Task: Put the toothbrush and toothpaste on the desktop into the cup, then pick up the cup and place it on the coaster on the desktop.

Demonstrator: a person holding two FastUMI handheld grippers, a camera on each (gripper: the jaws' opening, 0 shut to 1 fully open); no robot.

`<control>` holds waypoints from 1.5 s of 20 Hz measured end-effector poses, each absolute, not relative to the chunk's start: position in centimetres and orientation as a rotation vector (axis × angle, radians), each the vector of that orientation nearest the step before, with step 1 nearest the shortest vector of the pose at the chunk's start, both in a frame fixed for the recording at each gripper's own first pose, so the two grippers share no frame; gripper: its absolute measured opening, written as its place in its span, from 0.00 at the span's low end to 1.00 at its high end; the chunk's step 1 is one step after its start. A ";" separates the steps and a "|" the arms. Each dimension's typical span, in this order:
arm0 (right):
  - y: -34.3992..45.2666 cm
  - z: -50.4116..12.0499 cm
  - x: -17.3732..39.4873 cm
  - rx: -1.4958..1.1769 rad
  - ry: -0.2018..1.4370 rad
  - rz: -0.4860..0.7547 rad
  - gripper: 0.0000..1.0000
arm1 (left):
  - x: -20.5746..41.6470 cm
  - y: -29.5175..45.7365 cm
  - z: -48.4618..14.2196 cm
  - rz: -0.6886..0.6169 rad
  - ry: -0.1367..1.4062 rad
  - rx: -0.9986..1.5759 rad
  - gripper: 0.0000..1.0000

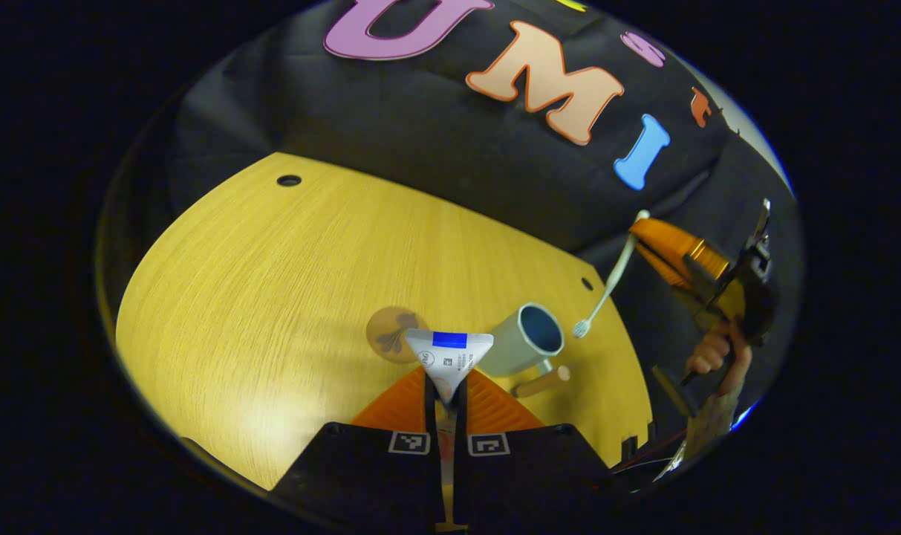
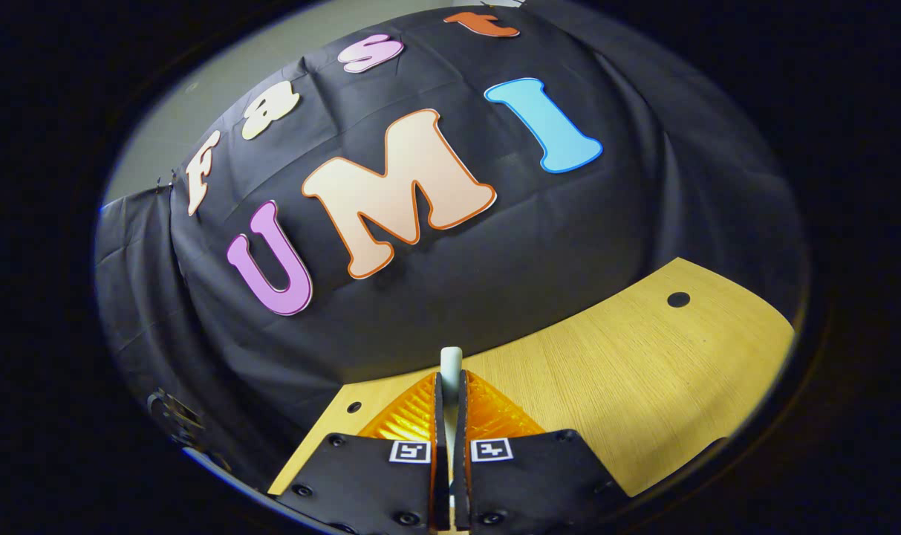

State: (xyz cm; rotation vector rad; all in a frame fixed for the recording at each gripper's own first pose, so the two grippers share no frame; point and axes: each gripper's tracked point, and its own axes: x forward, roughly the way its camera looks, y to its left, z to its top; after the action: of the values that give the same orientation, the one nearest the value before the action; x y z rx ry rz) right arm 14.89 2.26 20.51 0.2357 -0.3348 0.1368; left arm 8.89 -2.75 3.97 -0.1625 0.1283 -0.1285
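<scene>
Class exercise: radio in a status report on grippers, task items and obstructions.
Left gripper clamps toothpaste. Right gripper clamps toothbrush, bristles beside cup. Coaster bare, nothing obstructing.

No legible text: toothpaste (image 1: 449, 357) print too small, square coded markers on gripper fingers (image 1: 450, 443).

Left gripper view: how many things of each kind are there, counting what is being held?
Toothpaste tube: 1, held by left gripper
Toothbrush: 1, held by right gripper
Cup: 1
Coaster: 1
Grippers: 2
Total: 6
</scene>
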 end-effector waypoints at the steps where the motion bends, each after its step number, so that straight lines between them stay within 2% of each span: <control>1: 2.2 20.1 15.7 0.211 -0.334 0.130 0.05 | 9.2 -2.9 5.3 -0.144 0.090 -0.155 0.04; 11: 3.3 13.6 19.8 0.145 -0.255 0.121 0.05 | 13.4 -5.5 13.9 -0.219 -0.139 0.103 0.04; 15: 3.0 12.8 19.0 0.121 -0.254 0.096 0.12 | 13.9 -8.0 15.2 -0.272 -0.199 0.123 0.04; 17: 2.7 13.4 17.9 0.117 -0.277 0.098 0.21 | 14.0 -8.9 16.1 -0.289 -0.239 0.118 0.04; 20: 0.2 13.6 16.1 0.111 -0.292 0.038 1.00 | 14.1 -10.8 16.7 -0.344 -0.267 0.092 0.04; 21: -1.1 13.7 15.5 0.115 -0.298 0.008 0.97 | 14.0 -11.4 16.4 -0.365 -0.268 0.077 0.04; 24: -5.1 13.1 13.2 0.134 -0.296 -0.076 0.98 | 14.7 -13.1 15.8 -0.414 -0.257 0.012 0.04; 25: -6.5 12.6 12.8 0.137 -0.290 -0.104 0.94 | 14.9 -13.5 15.5 -0.423 -0.255 -0.006 0.04; 26: -7.8 12.1 12.2 0.141 -0.279 -0.131 0.98 | 15.3 -13.8 15.5 -0.427 -0.257 -0.019 0.04; 28: -10.2 11.2 11.1 0.151 -0.258 -0.191 0.98 | 16.2 -14.1 15.1 -0.428 -0.266 -0.023 0.04; 29: -11.2 10.7 10.5 0.159 -0.256 -0.211 0.94 | 16.7 -14.4 14.5 -0.431 -0.259 -0.018 0.04; 30: -11.9 10.4 9.8 0.166 -0.255 -0.230 0.98 | 17.1 -14.5 14.0 -0.435 -0.249 -0.021 0.04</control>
State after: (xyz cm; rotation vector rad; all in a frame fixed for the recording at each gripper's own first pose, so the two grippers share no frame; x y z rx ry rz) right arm 9.83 -11.90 10.37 0.1661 -0.2551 -0.2298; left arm 17.14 -14.53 14.01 -0.0207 -0.2489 -0.4350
